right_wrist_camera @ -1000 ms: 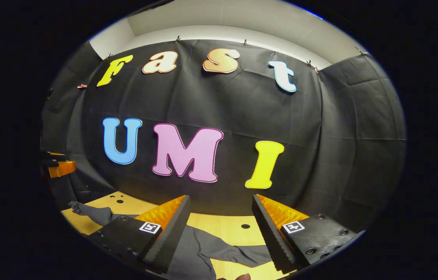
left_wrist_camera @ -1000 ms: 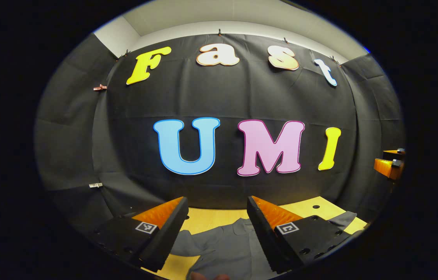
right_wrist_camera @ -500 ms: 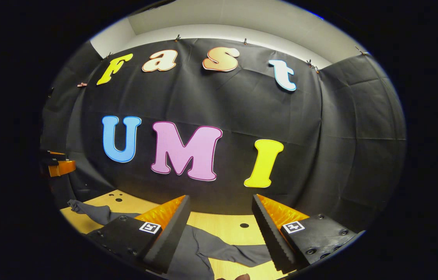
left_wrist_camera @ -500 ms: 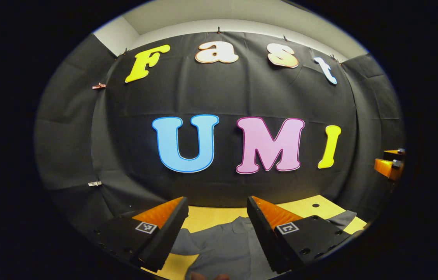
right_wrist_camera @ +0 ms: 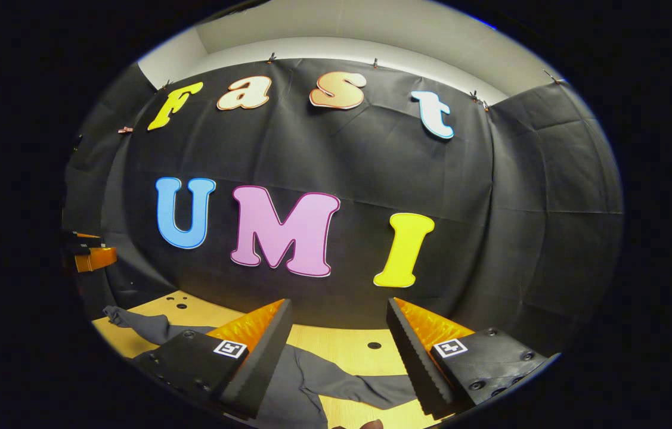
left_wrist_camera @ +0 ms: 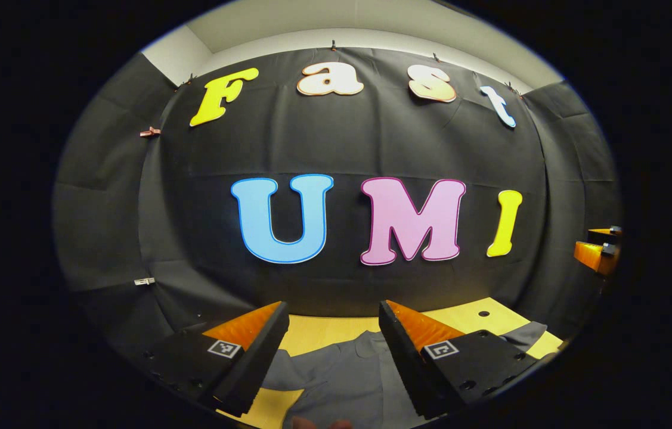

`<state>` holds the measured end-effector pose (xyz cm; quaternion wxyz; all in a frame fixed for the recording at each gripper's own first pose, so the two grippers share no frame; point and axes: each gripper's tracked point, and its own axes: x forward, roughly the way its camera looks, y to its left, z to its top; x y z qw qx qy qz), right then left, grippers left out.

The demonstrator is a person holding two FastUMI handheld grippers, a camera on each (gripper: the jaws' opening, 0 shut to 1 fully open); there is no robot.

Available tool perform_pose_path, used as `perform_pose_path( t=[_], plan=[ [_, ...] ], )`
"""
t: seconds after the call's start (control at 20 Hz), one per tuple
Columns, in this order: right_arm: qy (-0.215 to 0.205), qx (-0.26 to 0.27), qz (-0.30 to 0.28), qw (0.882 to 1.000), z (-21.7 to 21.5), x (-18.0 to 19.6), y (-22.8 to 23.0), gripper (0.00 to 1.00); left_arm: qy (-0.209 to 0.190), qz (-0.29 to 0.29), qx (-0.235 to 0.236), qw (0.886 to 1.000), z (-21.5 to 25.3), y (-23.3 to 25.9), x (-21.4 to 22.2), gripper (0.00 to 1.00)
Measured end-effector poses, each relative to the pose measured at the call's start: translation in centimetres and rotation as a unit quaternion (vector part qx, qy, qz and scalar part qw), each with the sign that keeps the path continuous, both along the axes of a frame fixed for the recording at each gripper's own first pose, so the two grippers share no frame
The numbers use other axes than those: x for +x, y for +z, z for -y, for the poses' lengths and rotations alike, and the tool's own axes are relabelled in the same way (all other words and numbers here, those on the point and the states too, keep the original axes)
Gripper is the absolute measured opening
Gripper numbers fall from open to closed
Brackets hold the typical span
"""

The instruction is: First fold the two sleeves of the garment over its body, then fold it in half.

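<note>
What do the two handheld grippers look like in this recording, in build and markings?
Both look alike. The left gripper and right gripper each have two wedge-shaped fingers tapering forward, with ridged inner faces. Each finger sits on a black block with round screw holes, bearing a small square black-and-white tag. No cables or sleeves can be made out.
</note>
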<state>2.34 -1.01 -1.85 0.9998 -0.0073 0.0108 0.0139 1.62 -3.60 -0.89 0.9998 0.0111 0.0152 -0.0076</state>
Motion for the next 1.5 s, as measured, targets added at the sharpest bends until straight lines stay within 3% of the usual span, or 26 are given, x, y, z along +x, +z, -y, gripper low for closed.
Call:
perform_pose_path(
  t=[0.35, 0.65, 1.15, 1.5],
  plan=[
    [-0.020, 0.005, -0.035, 0.999, 3.9, 2.4, -4.3, 0.98, -0.007, -0.003, -0.006, 1.000, 1.3, -0.7, -0.2, 0.95],
    [-0.040, 0.007, -0.105, 0.994, 10.1, 6.7, -13.5, 0.98, -0.017, -0.022, 0.013, 1.000, 3.9, -2.3, -0.7, 0.95],
    [-0.061, 0.033, -0.260, 0.963, 18.3, 9.4, -33.1, 0.98, -0.011, -0.035, 0.033, 0.999, 8.3, -2.9, -0.5, 0.95],
    [-0.029, 0.041, -0.318, 0.947, 19.8, 9.6, -40.4, 0.98, 0.015, -0.060, 0.030, 0.998, 10.0, -3.9, -0.5, 0.98]
  ],
)
